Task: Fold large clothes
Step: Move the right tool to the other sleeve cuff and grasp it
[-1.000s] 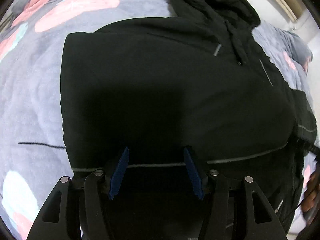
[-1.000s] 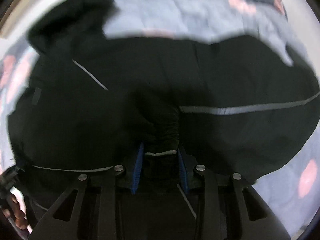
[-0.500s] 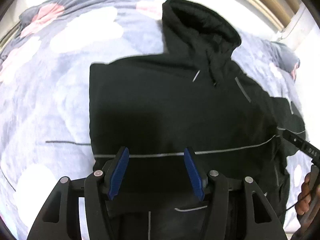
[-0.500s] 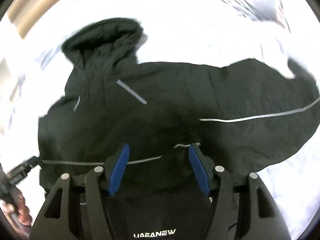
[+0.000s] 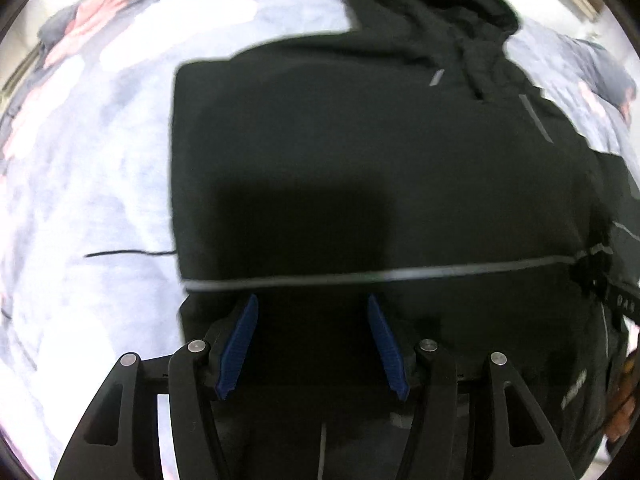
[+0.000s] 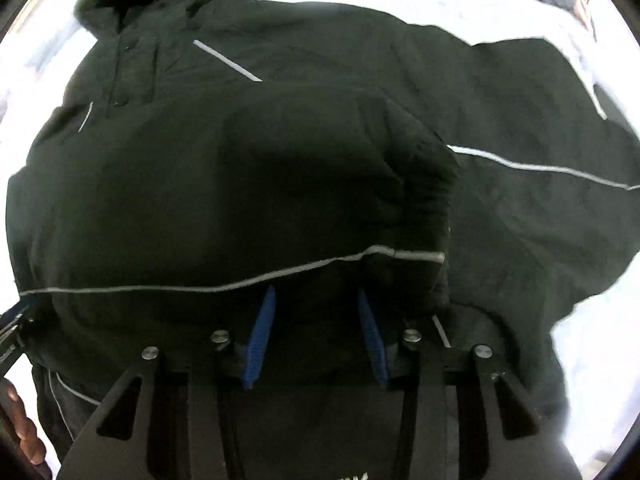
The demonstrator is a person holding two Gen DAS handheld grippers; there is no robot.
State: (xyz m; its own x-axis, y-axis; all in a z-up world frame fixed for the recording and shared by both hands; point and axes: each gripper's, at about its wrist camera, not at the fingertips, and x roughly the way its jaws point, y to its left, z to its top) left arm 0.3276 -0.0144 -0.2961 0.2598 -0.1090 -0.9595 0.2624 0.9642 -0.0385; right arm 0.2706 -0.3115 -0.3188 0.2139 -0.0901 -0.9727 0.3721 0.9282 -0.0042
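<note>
Floral grey bedding (image 5: 100, 184) lies under everything we see. Our left gripper (image 5: 312, 344) points steeply down with its blue pads (image 5: 240, 344) held partly apart; dark cloth sits between them, but we cannot tell whether they press it. Our right gripper (image 6: 316, 332) is closing its jaws with black fabric between them, just below a bunched cuff (image 6: 416, 256). Beyond both, the black hooded jacket (image 5: 360, 140) spreads ahead, its hood (image 5: 424, 4) farthest away, a sleeve (image 6: 540, 168) reaching right.

Hoodie (image 5: 360, 152) lies on the blanket (image 5: 80, 200).
</note>
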